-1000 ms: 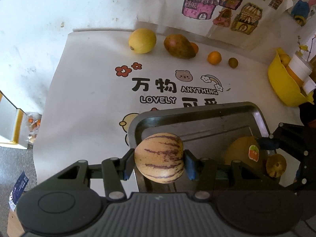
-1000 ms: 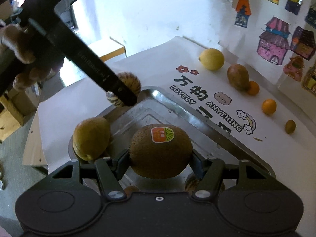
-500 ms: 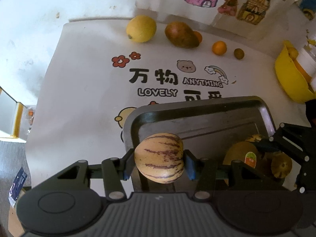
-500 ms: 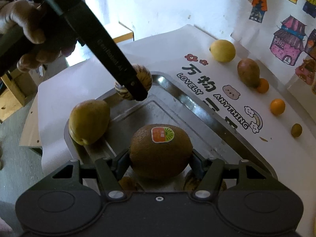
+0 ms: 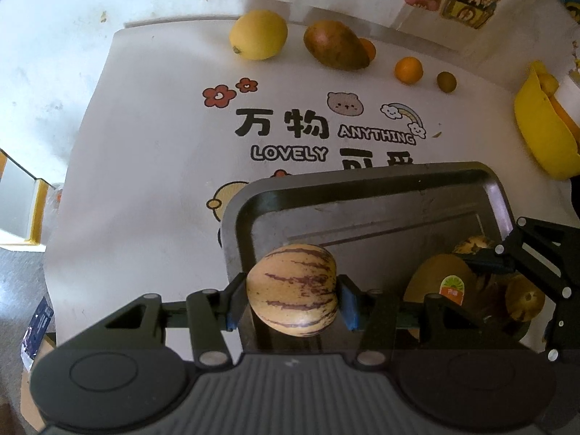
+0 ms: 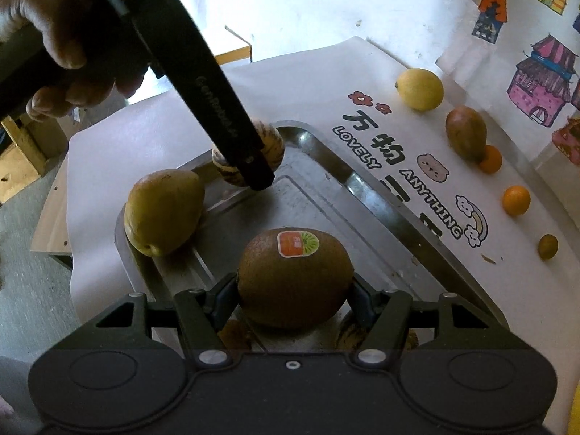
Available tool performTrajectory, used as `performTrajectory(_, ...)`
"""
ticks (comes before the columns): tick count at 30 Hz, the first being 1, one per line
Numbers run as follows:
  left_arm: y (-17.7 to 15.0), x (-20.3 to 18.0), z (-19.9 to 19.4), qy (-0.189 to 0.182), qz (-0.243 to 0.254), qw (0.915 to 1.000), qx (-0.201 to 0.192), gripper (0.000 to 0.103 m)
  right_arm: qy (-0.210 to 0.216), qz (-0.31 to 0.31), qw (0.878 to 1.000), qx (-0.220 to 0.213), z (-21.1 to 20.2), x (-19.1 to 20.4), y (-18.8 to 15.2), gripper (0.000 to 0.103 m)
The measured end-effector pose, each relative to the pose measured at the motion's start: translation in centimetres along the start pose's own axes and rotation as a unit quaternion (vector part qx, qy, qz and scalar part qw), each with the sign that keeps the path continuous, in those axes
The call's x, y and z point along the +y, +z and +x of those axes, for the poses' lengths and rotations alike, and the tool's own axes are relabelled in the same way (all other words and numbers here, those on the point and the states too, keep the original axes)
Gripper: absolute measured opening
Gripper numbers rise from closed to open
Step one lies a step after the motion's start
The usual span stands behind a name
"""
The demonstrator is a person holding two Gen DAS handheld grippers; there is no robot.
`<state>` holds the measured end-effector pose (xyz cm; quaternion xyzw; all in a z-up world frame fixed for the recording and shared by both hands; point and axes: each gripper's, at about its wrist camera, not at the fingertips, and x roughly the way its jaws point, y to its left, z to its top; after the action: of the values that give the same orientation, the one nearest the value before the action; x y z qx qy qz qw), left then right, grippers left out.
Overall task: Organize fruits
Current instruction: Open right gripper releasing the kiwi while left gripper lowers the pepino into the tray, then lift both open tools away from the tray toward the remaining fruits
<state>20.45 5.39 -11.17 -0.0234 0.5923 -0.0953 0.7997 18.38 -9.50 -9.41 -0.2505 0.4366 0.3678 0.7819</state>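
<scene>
Over tray (image 6: pixel 380 214): both grippers angled down, gripping fruit.

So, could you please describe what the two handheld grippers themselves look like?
Both are matte black. The left gripper and right gripper each have a ribbed body with two round embossed discs, angular linkage arms with silver rivets, and blue pads inside the fingers. Grey lettering, too blurred to read, runs along the left gripper's finger in the right wrist view. No cables or sleeves show.

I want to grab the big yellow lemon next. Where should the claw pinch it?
Pinch the lemon across its fat middle, coming down from above. It lies on its side with pointy ends, nothing touches it, and the mango sits apart to its right.
</scene>
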Motion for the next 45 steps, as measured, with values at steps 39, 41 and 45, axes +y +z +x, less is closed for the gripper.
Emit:
performTrajectory(39, -6.7, -1.0, -7.5, 0.045, -0.012, 0.9974, -0.054, 0.103, -0.083, 0.144, 0.986, -0.007, -6.5, 3.9, -4.1, 0.100)
performTrajectory(41, -7.6, -1.3, -7.7, 0.051, 0.000, 0.9973, -0.053, 0.103, -0.088, 0.155, 0.984, -0.003, -6.8, 4.0, -4.5, 0.101)
performTrajectory(45, -9.1, -1.8, -7.7, 0.063, 0.023, 0.9966, -0.048, 0.103, -0.104, 0.174, 0.979, -0.002, -7.3, 4.0, -5.0, 0.102)
